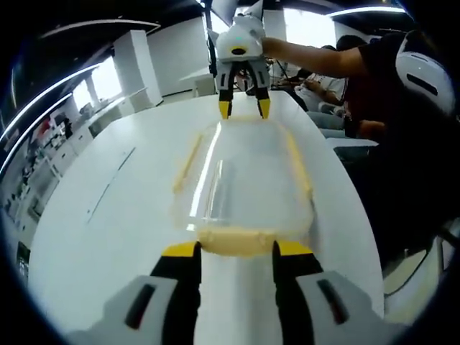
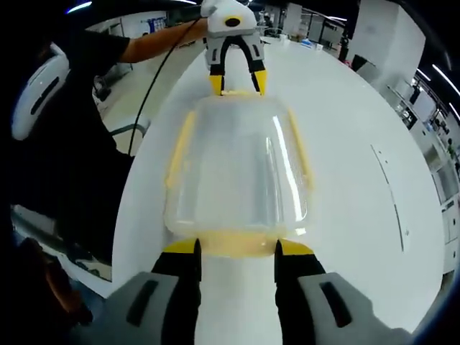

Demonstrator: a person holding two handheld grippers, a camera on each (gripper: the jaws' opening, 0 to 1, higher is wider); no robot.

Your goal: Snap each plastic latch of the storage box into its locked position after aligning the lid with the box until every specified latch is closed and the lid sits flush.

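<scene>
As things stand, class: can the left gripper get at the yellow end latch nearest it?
Probably yes. The left gripper is open, with that latch right at its tips and nothing between them. The right gripper is at the box's far end.

box hemmed at both ends
grippers, left (image 1: pixel 236 248) and right (image 1: pixel 244 109), close off the ends of the box (image 1: pixel 244 183); bare table (image 1: pixel 108 208) lies along both long sides.

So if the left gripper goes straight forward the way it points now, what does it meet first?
Most likely the yellow end latch of the storage box, which lies right between the left gripper tips. Whether they already touch, I cannot tell.
</scene>
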